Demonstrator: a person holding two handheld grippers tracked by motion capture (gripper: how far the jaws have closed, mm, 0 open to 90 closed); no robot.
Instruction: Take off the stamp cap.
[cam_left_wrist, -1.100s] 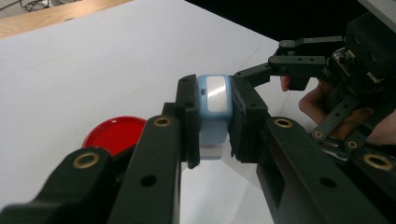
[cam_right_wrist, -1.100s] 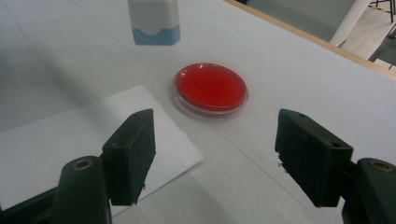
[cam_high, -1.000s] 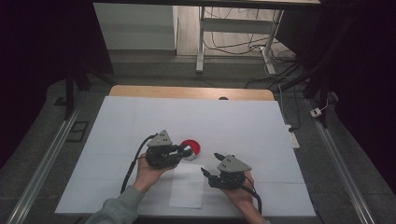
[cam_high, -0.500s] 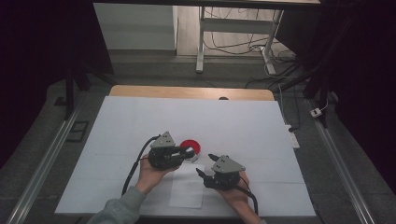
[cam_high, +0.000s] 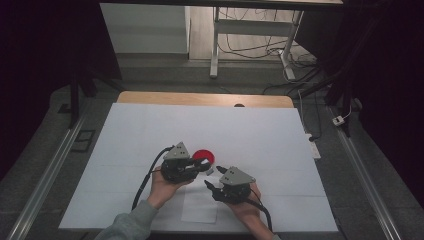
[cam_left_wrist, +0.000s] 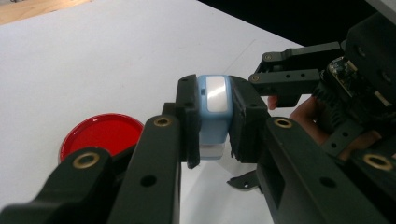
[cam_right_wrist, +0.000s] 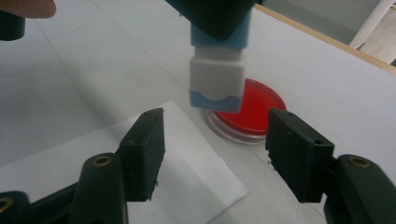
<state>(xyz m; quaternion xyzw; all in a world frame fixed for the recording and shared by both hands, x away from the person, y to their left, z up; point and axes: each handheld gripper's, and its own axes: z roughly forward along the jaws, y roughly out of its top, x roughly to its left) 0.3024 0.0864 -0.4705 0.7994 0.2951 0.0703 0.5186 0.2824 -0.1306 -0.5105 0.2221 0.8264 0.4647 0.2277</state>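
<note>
At the near edge of the white table (cam_high: 150, 130), two grippers meet over a small blue-and-white stamp-like block.

Nearest, a paper sheet (cam_right_wrist: 187, 172) lies under the right gripper (cam_right_wrist: 215, 140), whose jaws stand partly apart and have just been closing, nothing pressed between them yet. Just beyond and above them hangs the block (cam_right_wrist: 217, 79), its long axis upright, white cap end down, clamped at its blue body by the left gripper (cam_left_wrist: 212, 116). Behind it sits a red dish (cam_right_wrist: 250, 109). The cap lies straight ahead of the right jaws, slightly higher.
</note>
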